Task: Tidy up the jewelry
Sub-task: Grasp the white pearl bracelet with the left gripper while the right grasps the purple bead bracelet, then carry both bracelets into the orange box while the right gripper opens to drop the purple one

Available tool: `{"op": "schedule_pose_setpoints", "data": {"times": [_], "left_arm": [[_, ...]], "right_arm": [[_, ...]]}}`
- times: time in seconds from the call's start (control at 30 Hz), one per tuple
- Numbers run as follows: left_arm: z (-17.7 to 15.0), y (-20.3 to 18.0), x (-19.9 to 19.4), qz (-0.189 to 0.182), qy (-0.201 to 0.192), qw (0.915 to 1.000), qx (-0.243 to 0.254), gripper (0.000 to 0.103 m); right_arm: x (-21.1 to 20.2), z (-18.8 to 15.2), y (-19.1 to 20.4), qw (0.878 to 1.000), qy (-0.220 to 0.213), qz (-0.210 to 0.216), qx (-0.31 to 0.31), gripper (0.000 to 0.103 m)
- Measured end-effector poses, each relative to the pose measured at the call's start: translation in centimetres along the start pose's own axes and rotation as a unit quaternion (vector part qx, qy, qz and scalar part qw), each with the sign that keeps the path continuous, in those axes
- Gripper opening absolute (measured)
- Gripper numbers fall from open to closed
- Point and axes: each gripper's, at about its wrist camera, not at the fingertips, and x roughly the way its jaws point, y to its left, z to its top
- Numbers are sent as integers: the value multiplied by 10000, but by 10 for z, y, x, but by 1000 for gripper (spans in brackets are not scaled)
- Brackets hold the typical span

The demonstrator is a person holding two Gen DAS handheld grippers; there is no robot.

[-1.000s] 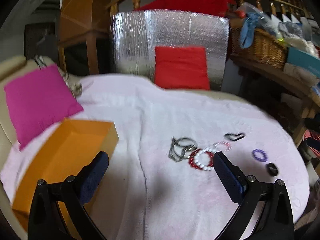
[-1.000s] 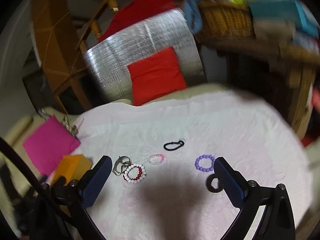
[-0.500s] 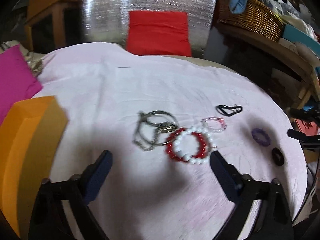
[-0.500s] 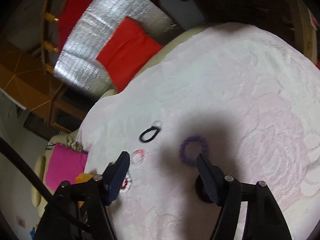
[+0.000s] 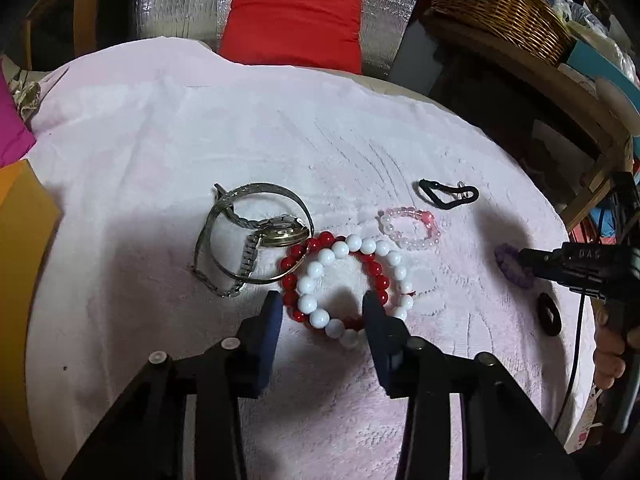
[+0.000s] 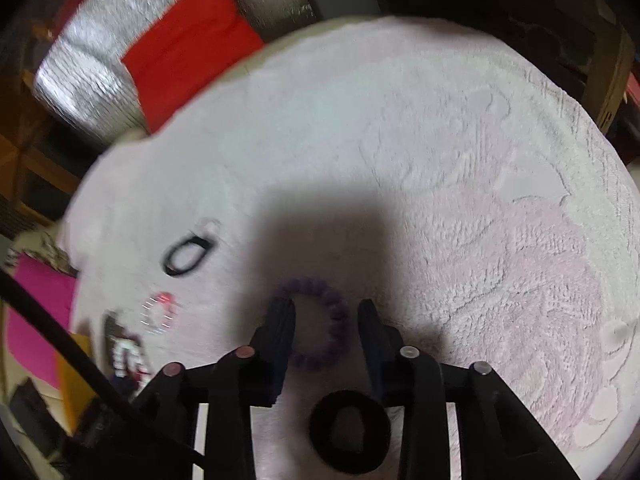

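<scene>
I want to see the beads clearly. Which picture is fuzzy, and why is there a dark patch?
Right wrist view: smeared by motion blur, the purple bracelet soft, a big shadow over it. Left wrist view: sharp, red and white bracelets crisp, edges bent by the fisheye lens.

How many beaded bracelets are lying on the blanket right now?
4. The red bracelet and white bracelet overlap at the left tongs; the pink bracelet lies just beyond; the purple bracelet sits at the right tongs. Others may be hidden.
</scene>
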Motion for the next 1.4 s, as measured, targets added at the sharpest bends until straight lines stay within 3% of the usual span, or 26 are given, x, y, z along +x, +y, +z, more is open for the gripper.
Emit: {"op": "schedule_pose_setpoints", "data": {"times": [0.03, 0.1, 0.13, 0.23, 0.4, 0.83, 1.23, 1.4], "left_arm": [[0, 0, 1, -33, 15, 10000, -13, 35], [0, 2, 3, -73, 41, 9999, -56, 25], [0, 2, 3, -65, 48, 10000, -53, 17], [-2, 1, -1, -118, 46, 9999, 24, 12], [-8, -1, -11, -196, 82, 9996, 208, 10], [-29, 21, -68, -315, -122, 9992, 207, 9], [-35, 64, -162, 0, -1086, 9939, -173, 9], [-44, 99, -207, 519, -1578, 9851, -446, 9]], "right_arm": [[-1, 0, 3, 10000, -36, -26, -68, 29], [0, -1, 9, 9996, -80, -177, -198, 12], [-1, -2, 11, 9993, -110, -273, -241, 10], [-7, -3, 14, 9990, -263, -187, -293, 10], [-24, -3, 23, 9980, -521, 75, -342, 10], [-51, -33, 63, 9869, -761, 1327, -513, 10], [-70, -72, 149, 9645, -748, 2351, -939, 10], [-73, -93, 203, 9516, -557, 2716, -1326, 10]]}}
